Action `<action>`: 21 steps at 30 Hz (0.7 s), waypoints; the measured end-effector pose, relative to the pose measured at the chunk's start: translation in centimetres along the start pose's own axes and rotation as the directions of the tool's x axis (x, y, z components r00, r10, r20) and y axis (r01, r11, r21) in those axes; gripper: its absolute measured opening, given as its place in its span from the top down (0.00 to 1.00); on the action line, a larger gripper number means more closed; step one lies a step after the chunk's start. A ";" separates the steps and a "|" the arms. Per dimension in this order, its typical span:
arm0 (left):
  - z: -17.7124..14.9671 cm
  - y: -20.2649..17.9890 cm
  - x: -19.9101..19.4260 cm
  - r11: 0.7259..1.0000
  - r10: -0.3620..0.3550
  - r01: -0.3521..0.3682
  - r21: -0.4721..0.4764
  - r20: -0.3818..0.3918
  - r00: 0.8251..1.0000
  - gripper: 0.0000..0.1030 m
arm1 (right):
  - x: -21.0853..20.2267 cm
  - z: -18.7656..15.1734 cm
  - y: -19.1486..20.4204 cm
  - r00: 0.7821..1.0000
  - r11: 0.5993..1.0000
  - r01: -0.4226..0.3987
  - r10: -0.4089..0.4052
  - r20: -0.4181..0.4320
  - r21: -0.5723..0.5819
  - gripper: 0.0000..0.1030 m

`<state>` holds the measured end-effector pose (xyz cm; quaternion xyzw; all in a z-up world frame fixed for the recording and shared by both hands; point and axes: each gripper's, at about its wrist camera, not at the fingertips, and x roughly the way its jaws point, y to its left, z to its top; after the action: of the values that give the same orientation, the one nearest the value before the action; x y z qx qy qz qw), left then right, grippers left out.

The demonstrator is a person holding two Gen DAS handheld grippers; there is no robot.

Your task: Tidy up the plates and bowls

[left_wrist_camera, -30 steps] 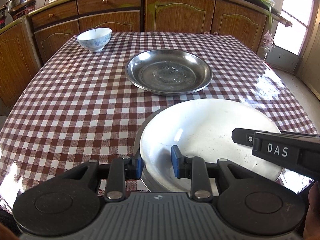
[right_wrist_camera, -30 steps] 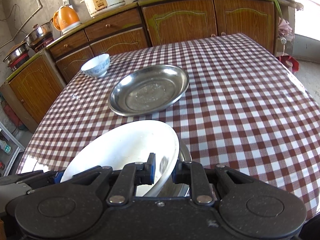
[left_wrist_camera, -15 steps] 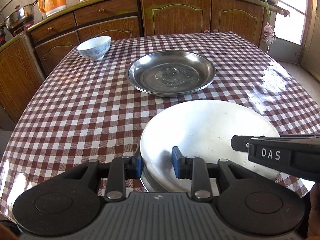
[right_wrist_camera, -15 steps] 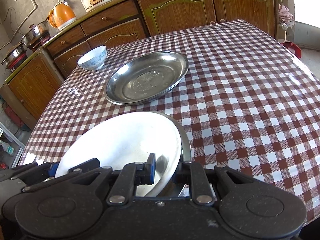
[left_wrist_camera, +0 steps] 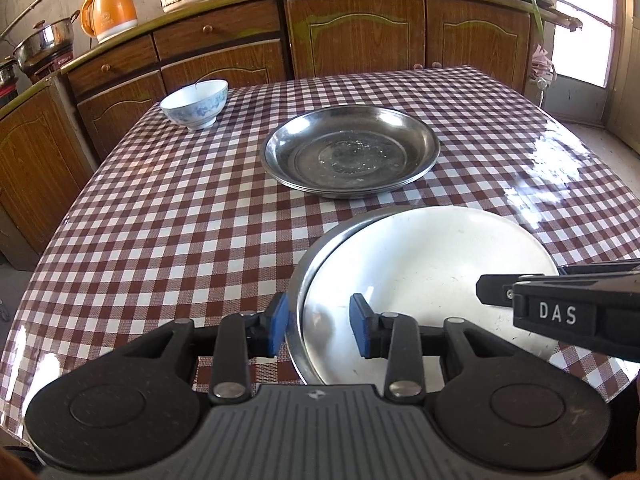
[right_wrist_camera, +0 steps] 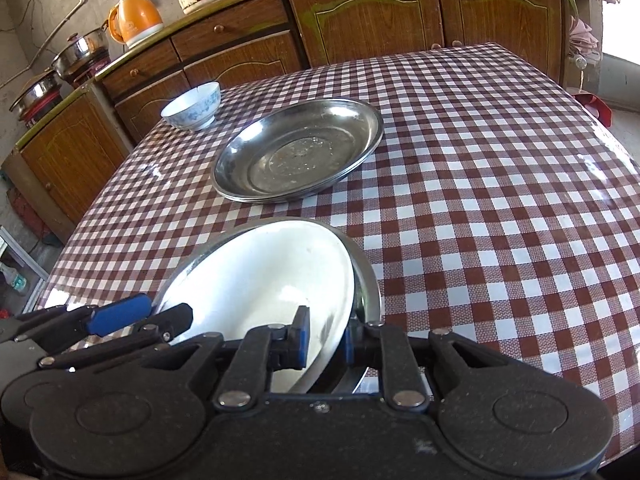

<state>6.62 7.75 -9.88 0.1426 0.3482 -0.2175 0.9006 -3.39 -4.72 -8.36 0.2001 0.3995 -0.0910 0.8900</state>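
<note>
At lower centre, the right gripper (right_wrist_camera: 324, 344) clamps the round white plate (right_wrist_camera: 272, 280), steadying it inside a steel dish (right_wrist_camera: 370, 280); the left gripper (left_wrist_camera: 318, 326), rim between, is opening to release.

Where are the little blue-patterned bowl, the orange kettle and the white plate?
blue-patterned bowl (left_wrist_camera: 196, 105), left wrist view, on its outer side wall.
orange kettle (left_wrist_camera: 110, 14), left wrist view, on its body.
white plate (left_wrist_camera: 432, 272), left wrist view, on its bare centre.
</note>
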 end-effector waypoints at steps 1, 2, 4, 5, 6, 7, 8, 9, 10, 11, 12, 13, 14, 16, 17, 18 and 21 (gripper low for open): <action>0.0 0.1 0.1 1.000 0.000 0.000 -0.006 -0.004 1.000 0.65 | 0.0 0.0 0.0 1.000 1.000 -0.001 0.001 0.000 -0.002 0.81; 0.0 0.2 0.1 1.000 -0.002 0.002 -0.014 -0.008 1.000 0.65 | -0.1 0.0 0.1 1.000 1.000 0.000 0.000 -0.001 -0.010 0.81; 0.0 0.6 0.1 0.999 -0.006 0.005 -0.035 -0.015 1.000 0.65 | -0.3 0.1 0.1 1.000 1.000 0.003 -0.003 -0.005 -0.020 0.81; 0.1 0.8 0.1 0.999 -0.006 0.005 -0.044 -0.016 1.000 0.65 | -0.4 0.2 0.0 1.000 1.000 0.004 -0.004 -0.005 -0.018 0.78; 0.1 0.9 0.1 0.999 -0.005 0.004 -0.052 -0.016 1.000 0.65 | -0.6 0.2 0.0 1.000 1.000 -0.002 0.002 -0.007 -0.018 0.75; 0.2 1.1 0.0 0.998 -0.006 0.005 -0.060 -0.015 1.000 0.64 | -0.8 0.4 -0.1 1.000 1.000 -0.006 0.006 -0.008 -0.021 0.69; 0.2 1.2 0.0 0.998 -0.007 0.006 -0.066 -0.014 1.000 0.64 | -1.0 0.5 0.1 1.000 1.000 -0.007 0.007 -0.008 -0.026 0.62; 0.3 1.3 -0.1 0.997 -0.008 0.007 -0.071 -0.013 1.000 0.63 | -1.4 0.6 0.2 1.000 0.999 -0.008 0.007 -0.004 -0.038 0.59; 0.4 1.4 -0.1 0.997 -0.009 0.008 -0.075 -0.012 1.000 0.63 | -1.7 0.8 0.3 1.000 0.998 -0.016 0.016 -0.003 -0.053 0.50; 0.4 1.5 -0.2 0.997 -0.011 0.011 -0.079 -0.011 1.000 0.63 | -1.9 0.9 0.4 1.000 0.997 -0.021 0.021 -0.005 -0.070 0.39; 0.5 1.5 -0.3 0.996 -0.012 0.011 -0.083 -0.008 1.000 0.63 | -2.2 1.0 0.5 1.000 0.996 -0.013 0.013 0.001 -0.084 0.35; 0.5 1.6 -0.3 0.996 -0.013 0.012 -0.087 -0.006 1.000 0.63 | -2.5 1.1 0.5 1.000 0.995 0.001 0.000 0.009 -0.095 0.34; 0.6 1.6 -0.3 0.996 -0.013 0.013 -0.090 -0.004 1.000 0.62 | -2.8 1.2 0.4 1.000 0.994 0.012 -0.011 0.016 -0.105 0.34; 0.6 1.7 -0.4 0.995 -0.014 0.014 -0.099 -0.001 1.000 0.62 | -3.5 1.4 0.0 0.999 0.993 0.034 -0.030 0.039 -0.112 0.34; 0.6 1.8 -0.4 0.995 -0.015 0.015 -0.104 0.001 1.000 0.62 | -3.7 1.5 -0.3 0.998 0.993 0.050 -0.045 0.050 -0.109 0.35; 0.6 1.8 -0.5 0.994 -0.015 0.016 -0.109 0.002 1.000 0.61 | -3.9 1.6 -0.5 0.996 0.992 0.068 -0.062 0.061 -0.104 0.35; 0.6 1.9 -0.6 0.993 -0.018 0.018 -0.115 0.004 1.000 0.60 | -4.2 1.6 -1.2 0.989 0.989 0.127 -0.119 0.092 -0.081 0.37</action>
<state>7.48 9.30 -8.90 0.0870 0.3599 -0.2054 0.9059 -5.43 -6.44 -4.62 0.1323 0.3756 -0.1369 0.9070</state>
